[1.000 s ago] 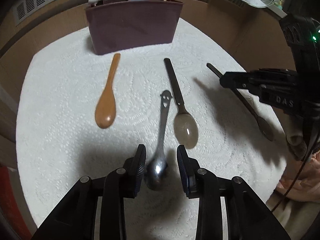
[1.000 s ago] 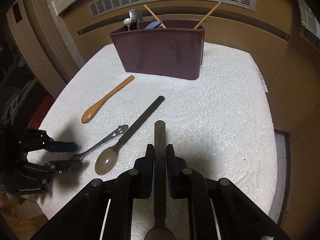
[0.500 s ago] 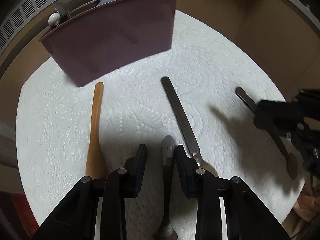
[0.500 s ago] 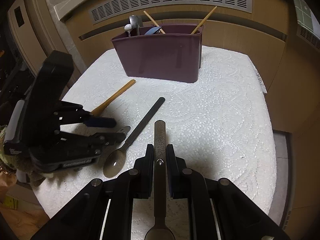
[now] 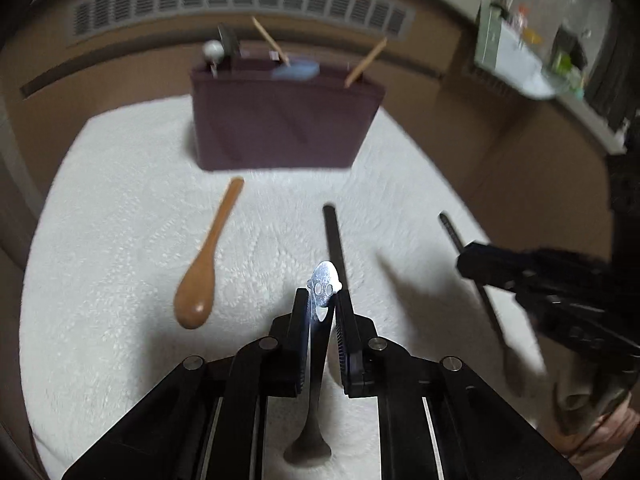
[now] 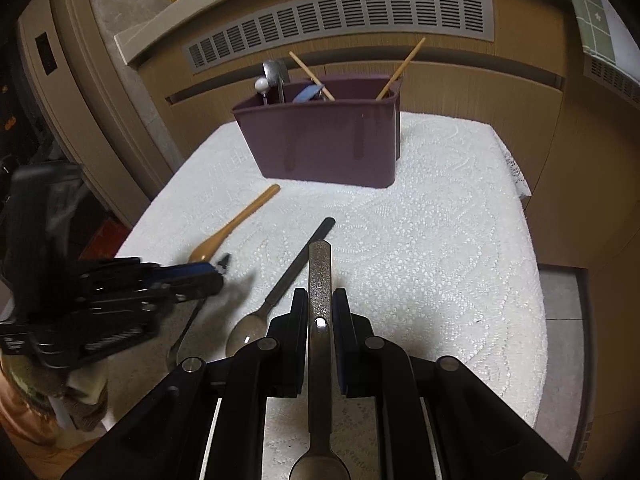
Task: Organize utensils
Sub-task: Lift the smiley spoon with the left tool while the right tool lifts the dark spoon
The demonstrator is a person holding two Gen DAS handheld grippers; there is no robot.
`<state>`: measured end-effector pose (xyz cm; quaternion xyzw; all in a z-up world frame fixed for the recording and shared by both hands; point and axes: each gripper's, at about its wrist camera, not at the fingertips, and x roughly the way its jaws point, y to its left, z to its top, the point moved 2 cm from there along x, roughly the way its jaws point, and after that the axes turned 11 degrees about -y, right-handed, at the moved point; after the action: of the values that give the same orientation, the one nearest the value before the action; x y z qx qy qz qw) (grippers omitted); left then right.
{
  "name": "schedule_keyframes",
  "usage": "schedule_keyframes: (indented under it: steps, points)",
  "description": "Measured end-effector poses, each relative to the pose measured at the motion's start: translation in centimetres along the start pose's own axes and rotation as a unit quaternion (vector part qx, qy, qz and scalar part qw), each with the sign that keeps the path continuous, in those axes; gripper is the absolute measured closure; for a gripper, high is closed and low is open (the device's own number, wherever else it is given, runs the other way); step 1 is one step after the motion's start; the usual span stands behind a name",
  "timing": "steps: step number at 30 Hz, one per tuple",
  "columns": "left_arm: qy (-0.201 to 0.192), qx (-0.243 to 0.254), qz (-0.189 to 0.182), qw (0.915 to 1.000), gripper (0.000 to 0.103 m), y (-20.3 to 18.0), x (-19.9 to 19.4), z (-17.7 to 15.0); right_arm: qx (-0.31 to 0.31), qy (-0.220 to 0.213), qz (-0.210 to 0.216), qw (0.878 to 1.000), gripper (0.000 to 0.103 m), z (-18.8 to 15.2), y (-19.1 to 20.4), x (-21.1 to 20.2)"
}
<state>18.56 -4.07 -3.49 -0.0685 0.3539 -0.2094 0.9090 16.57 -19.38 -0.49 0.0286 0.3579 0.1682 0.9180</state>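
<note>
Our left gripper [image 5: 322, 312] has just clamped onto the metal spoon [image 5: 320, 320], handle tip poking out ahead, bowl hanging below. Our right gripper [image 6: 320, 312] is closed on a dark-handled spoon [image 6: 319, 280]. Out on the white cloth [image 6: 440, 260] lie a wooden spoon [image 5: 208, 256] and a black-handled spoon [image 6: 292, 268]; beyond them the purple caddy [image 6: 320, 140]. That thin handle could pivot or slip, and the two grippers could clash over the caddy.

Tan wood-panelled wall [image 6: 460, 92] with a grey slatted vent [image 6: 340, 20] behind.
</note>
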Motion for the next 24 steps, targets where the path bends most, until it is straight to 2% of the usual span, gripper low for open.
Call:
schedule_keyframes:
  steps: [3, 6, 8, 14, 15, 18, 20, 23, 24]
  points:
    - [-0.042, -0.007, -0.002, 0.9991, 0.094, -0.5, -2.1, 1.3, -0.002, -0.016, -0.002, 1.000, 0.091, 0.5, 0.3, -0.9]
    - [-0.056, -0.008, -0.007, 0.9983, 0.094, -0.2, -3.3, 2.0, -0.007, -0.024, -0.005, 1.000, 0.091, 0.9, 0.7, -1.3]
    - [-0.057, -0.006, -0.007, 0.9983, 0.094, -0.4, -2.7, 2.4, -0.011, -0.025, -0.005, 1.000, 0.091, 1.1, 1.0, -1.4]
    - [-0.020, -0.002, 0.019, 0.9996, 0.092, 0.9, -1.2, 0.7, -0.021, -0.018, -0.012, 1.000, 0.091, 0.9, 1.2, -1.3]
    - [-0.006, 0.004, 0.018, 0.9998, 0.090, 1.0, -0.9, -0.2, -0.021, -0.015, -0.013, 1.000, 0.091, 0.8, 1.1, -1.2]
    - [0.016, 0.017, 0.014, 0.9996, 0.073, 0.9, -0.9, -3.0, -0.019, -0.009, -0.013, 1.000, 0.091, 0.2, 0.9, -1.1]
    - [0.032, 0.032, 0.019, 0.9988, 0.070, 0.7, -0.7, -5.2, -0.017, -0.004, -0.011, 1.000, 0.091, -0.2, 0.8, -1.0]
    - [0.054, 0.048, 0.056, 0.9958, 0.070, 1.0, 0.2, -7.6, -0.016, 0.003, -0.009, 1.000, 0.091, -0.6, 0.9, -0.6]
    - [0.041, 0.055, 0.060, 0.9958, 0.070, 0.9, 0.1, -7.7, -0.016, 0.005, -0.009, 1.000, 0.091, -0.7, 0.9, -0.5]
